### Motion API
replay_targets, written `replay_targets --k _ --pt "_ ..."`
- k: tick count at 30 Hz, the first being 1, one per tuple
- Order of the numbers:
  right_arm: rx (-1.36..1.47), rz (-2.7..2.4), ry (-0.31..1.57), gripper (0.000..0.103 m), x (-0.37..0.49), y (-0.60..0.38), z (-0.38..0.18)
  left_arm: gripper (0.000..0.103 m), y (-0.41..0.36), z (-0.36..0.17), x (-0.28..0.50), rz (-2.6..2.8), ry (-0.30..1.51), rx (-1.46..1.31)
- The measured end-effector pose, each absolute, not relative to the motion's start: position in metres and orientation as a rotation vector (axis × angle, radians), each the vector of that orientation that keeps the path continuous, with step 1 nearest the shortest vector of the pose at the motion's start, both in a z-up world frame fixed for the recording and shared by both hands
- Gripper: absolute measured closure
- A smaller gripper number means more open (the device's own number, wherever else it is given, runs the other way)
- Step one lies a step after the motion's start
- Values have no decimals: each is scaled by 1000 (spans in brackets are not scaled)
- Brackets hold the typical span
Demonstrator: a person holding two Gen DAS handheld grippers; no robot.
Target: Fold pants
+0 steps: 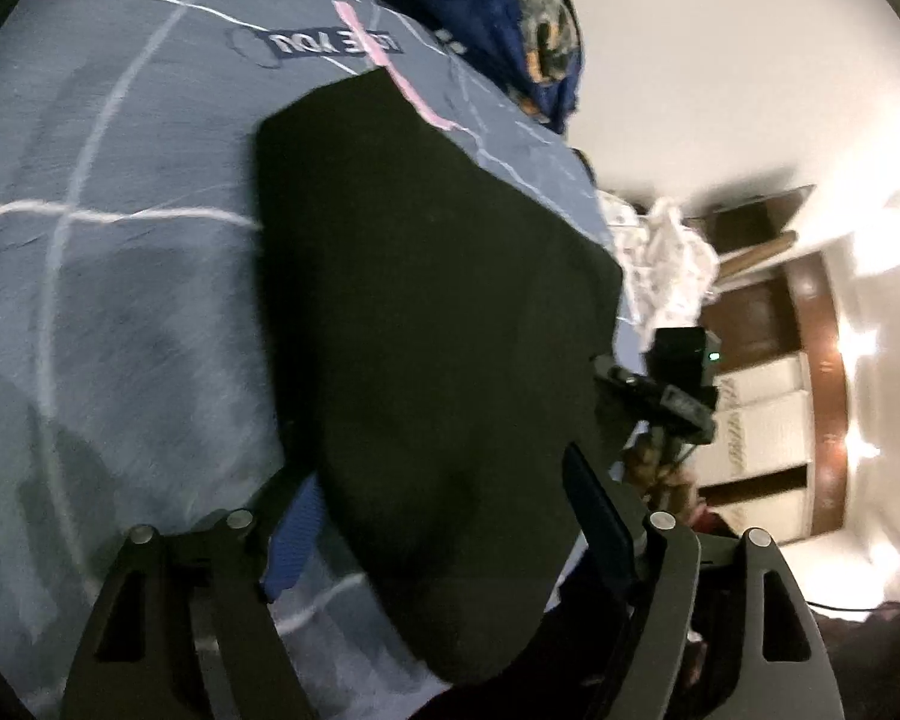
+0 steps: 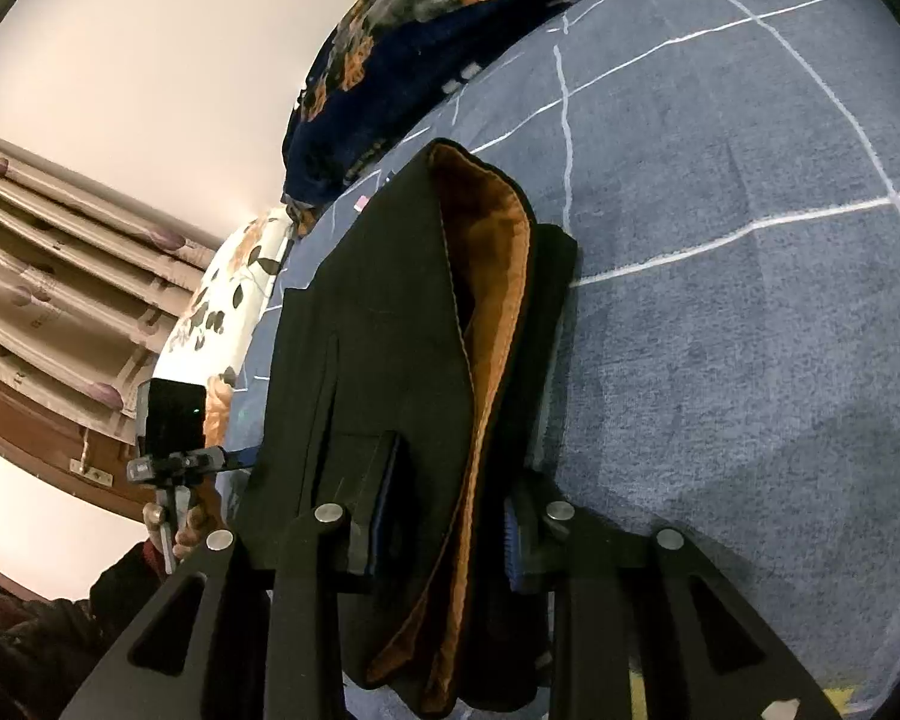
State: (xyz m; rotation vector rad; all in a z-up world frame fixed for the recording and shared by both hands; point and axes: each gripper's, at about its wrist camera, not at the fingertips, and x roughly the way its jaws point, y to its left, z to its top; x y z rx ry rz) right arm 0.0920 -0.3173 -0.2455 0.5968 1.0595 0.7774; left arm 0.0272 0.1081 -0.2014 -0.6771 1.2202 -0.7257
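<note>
Black pants [image 1: 426, 276] lie folded on the blue bed sheet [image 1: 150, 300]. My left gripper [image 1: 444, 480] is open and straddles the near end of the stack, its blue pad [image 1: 297, 534] just beside the fabric edge. In the right wrist view the pants [image 2: 390, 300] show an orange lining [image 2: 498, 276] along the fold. My right gripper [image 2: 456, 474] is shut on that layered end, with cloth squeezed between both fingers. A hand [image 2: 186, 531] holds the left tool, whose black camera block [image 2: 171, 414] sits at the pants' far side.
A dark blue blanket with orange flowers [image 2: 420, 30] is heaped at the head of the bed. A white floral pillow [image 2: 234, 300] and a curtain [image 2: 60, 276] lie beyond the bed's edge. White cloth [image 1: 672, 264] is piled near wooden furniture [image 1: 810, 360].
</note>
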Motion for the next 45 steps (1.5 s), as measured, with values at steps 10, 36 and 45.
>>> replay_targets --k 10,36,45 --pt "600 770 1052 78 89 -316 -245 29 64 -197 50 -764 1141 -549" --pt "573 745 1019 78 86 -311 -242 81 -7 -175 17 -391 994 92" --pt "570 748 1019 78 86 -311 -243 80 -8 -174 16 -377 995 104"
